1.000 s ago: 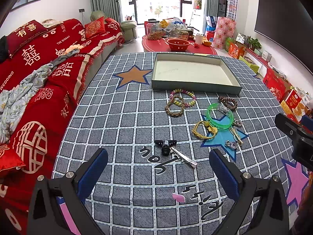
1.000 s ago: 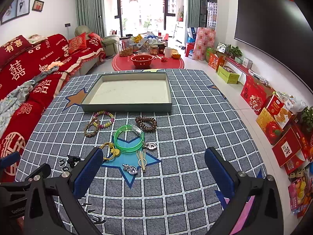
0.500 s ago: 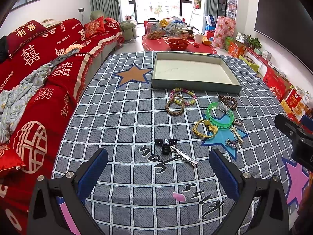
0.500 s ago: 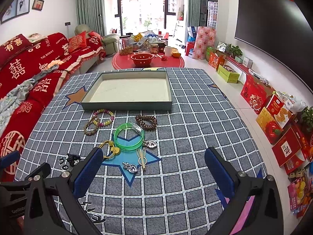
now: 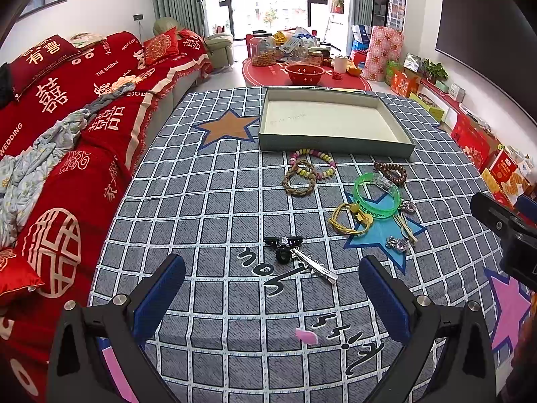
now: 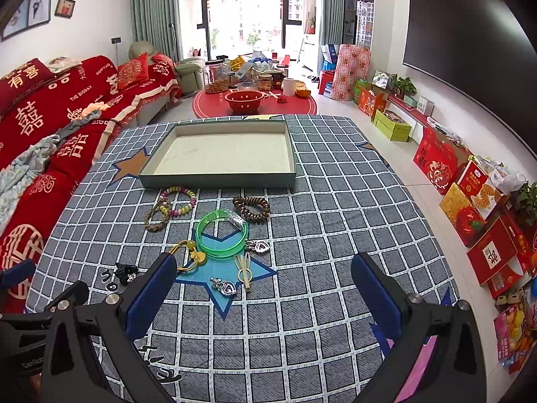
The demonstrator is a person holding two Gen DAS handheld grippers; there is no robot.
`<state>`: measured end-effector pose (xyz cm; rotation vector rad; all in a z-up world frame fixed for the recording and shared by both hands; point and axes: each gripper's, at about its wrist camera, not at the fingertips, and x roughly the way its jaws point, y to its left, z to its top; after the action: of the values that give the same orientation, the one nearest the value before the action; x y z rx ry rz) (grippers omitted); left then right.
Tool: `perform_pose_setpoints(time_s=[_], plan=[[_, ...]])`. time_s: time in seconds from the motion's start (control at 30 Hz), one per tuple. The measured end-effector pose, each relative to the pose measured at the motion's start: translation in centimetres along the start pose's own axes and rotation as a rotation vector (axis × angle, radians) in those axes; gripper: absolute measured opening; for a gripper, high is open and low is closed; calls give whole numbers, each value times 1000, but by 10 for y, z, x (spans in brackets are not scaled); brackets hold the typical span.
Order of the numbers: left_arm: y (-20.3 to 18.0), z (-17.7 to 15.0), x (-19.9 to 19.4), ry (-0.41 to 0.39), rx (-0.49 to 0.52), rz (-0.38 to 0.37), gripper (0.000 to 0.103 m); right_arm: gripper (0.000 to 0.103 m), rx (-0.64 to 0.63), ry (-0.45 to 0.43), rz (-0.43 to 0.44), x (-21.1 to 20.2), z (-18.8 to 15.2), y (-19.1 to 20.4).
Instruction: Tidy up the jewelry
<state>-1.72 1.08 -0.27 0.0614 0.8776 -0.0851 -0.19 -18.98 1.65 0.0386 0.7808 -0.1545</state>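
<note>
While both tools hang over the near edge of the checked tablecloth [image 5: 208, 201], the left gripper [image 5: 272, 297] is spread wide with nothing between its blue pads, and the right gripper [image 6: 263, 292] is just as slack and empty.

Nearest the left gripper, at its twelve o'clock, a black hair claw [image 5: 282, 247] touches a silver hair clip [image 5: 313, 265]. A small pink scrap [image 5: 306, 337] lies closer in, between the fingers.

Further off, toward one o'clock, the jewelry is scattered on a blue star: a yellow cord bracelet [image 5: 349, 218], two silver heart pendants [image 6: 225, 287], a pale hair tie [image 6: 244, 267], and a green bangle [image 6: 222, 234]. A brown bead bracelet [image 6: 251, 209] lies just beyond the bangle. At eleven o'clock of the bangle, a braided bracelet [image 5: 299, 180] overlaps a pastel bead bracelet [image 5: 317, 164].

Beyond them all sits the shallow grey tray [image 6: 218, 179], holding none of the pieces. A red sofa [image 5: 67, 127] runs along at nine o'clock.
</note>
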Motion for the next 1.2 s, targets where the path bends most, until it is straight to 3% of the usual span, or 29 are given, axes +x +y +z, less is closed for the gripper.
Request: perform_pose_setpoints(time_s=[0.77,1.2], plan=[[-3,-8,8,44,12,3,103,103,25,49,6,6,-9,-7],[2,-9,28,158,-5,-43,103,103,54,146,61,23,-7,-9]])
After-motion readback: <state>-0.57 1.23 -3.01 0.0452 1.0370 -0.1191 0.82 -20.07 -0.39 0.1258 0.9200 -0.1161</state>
